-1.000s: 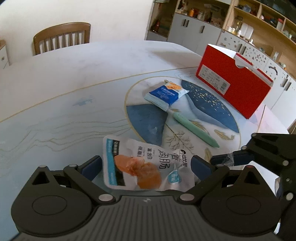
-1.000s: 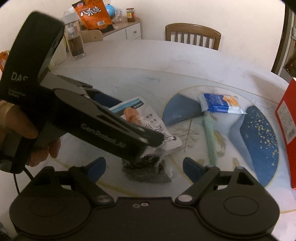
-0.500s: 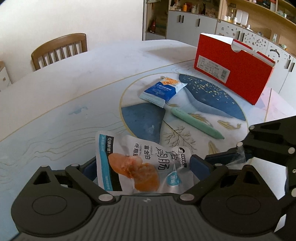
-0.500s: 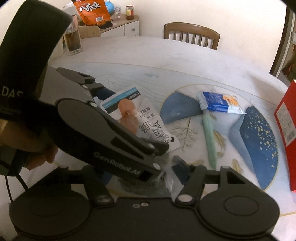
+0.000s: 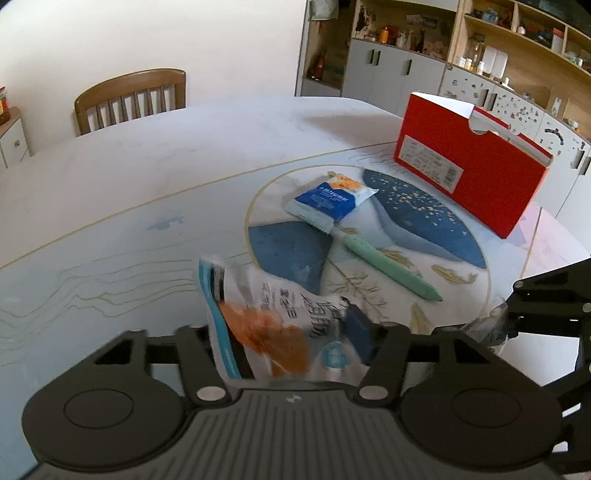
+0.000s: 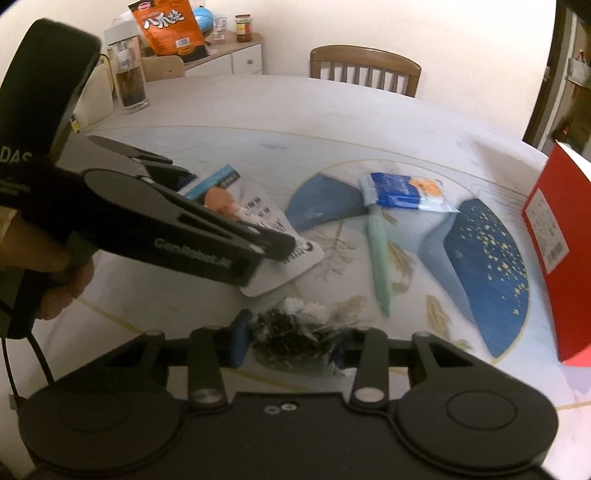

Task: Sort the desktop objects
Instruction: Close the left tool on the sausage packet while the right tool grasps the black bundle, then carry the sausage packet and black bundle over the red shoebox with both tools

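Observation:
My left gripper (image 5: 291,336) is shut on a white snack pouch (image 5: 266,317) with an orange picture and holds it tilted off the table; it also shows in the right wrist view (image 6: 258,236). My right gripper (image 6: 291,343) is shut on a clear bag of dark bits (image 6: 291,339), also seen at the right of the left wrist view (image 5: 487,328). A blue and white packet (image 5: 328,201) and a green pen (image 5: 391,267) lie on the round table (image 5: 147,177). A red box (image 5: 469,166) stands at the right.
A wooden chair (image 5: 129,98) stands behind the table. A tall glass (image 6: 127,79) and an orange snack bag (image 6: 168,26) are at the far left in the right wrist view. Cabinets and shelves (image 5: 443,70) line the back wall.
Both grippers have closed on their packets. The left one has lifted and tilted the white pouch; the right one now grips the clear bag of dark bits.

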